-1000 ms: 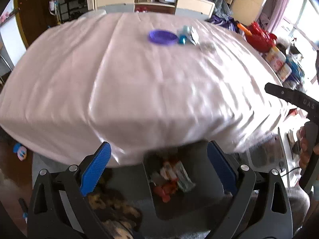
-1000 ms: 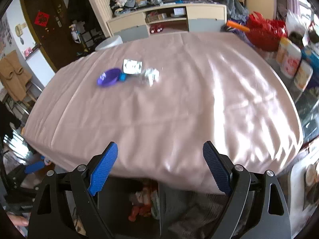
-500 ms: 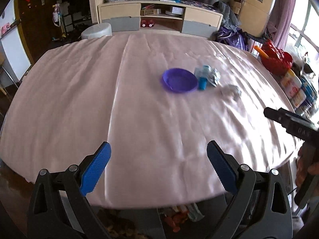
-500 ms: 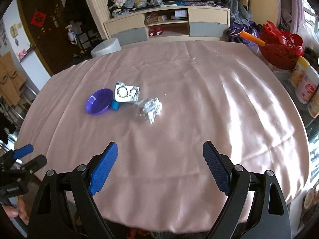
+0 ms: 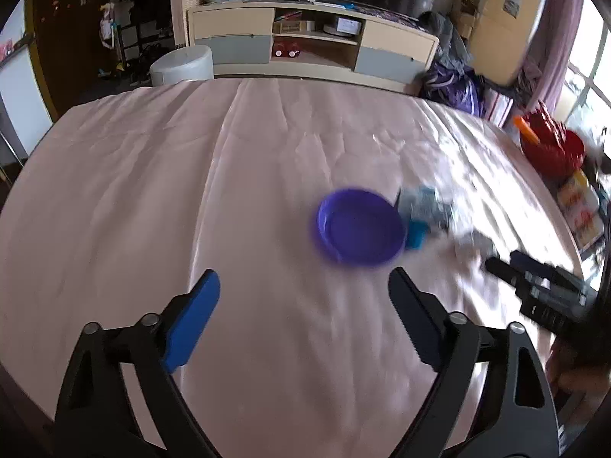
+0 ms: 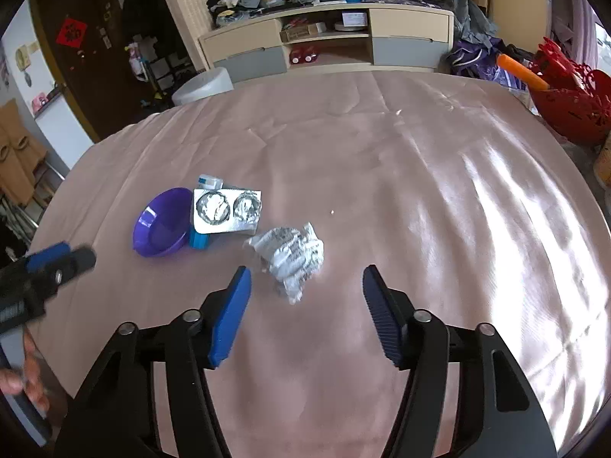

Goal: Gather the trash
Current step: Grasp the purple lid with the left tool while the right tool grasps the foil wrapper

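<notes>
A satiny pink cloth (image 6: 382, 175) covers the table, creased and shining where light strikes it. On it sits a purple bowl (image 6: 162, 225) of glossy plastic. Beside the bowl lies a silvery foil blister pack (image 6: 227, 210), shiny and dented. Near it is a crumpled wad (image 6: 292, 255) of printed foil or paper, rough with folds. The right gripper (image 6: 305, 297) has matt black plastic arms, metal pivot pins, and ribbed blue pads (image 6: 231, 316). The cabinet (image 6: 328, 38) behind looks like smooth painted wood.
</notes>
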A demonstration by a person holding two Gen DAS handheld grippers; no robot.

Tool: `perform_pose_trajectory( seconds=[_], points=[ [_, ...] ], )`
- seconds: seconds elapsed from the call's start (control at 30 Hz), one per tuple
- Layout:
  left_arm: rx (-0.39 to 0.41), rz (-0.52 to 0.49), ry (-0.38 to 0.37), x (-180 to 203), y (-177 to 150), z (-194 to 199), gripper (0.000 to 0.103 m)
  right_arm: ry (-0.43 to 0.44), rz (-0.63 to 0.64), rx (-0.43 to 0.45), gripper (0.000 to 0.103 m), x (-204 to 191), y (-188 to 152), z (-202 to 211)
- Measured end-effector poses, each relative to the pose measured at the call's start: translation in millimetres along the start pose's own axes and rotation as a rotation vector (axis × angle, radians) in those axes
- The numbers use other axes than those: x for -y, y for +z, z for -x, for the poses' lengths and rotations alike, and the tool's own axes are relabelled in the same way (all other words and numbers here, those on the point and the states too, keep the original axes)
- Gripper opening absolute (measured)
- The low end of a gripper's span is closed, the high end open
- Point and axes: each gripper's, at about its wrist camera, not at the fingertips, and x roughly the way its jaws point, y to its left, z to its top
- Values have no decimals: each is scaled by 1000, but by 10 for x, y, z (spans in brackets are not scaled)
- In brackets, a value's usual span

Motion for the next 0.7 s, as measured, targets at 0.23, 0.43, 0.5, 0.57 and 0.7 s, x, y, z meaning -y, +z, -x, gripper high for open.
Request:
perform_pose_trajectory(
  seconds=[0.23,0.43,0.5,0.57,0.7],
  points=[
    [-26,-4,-10,53,218,-337,64,21,-4,-2,52,-8,51,-153],
    [-73,-17,-9,96,266,-624,53,9,21,5,49,-34,73,-232],
    [-81,-23,-9,114,259,-682,50,4,36,9,46,-58,83,-249],
    [-72,-43,0,151,264,-696,45,1,47,9,36,-64,90,-264],
    [-77,-75,-10,205,278,-713,6,10,67,14,25,-116,84,-269]
  ],
)
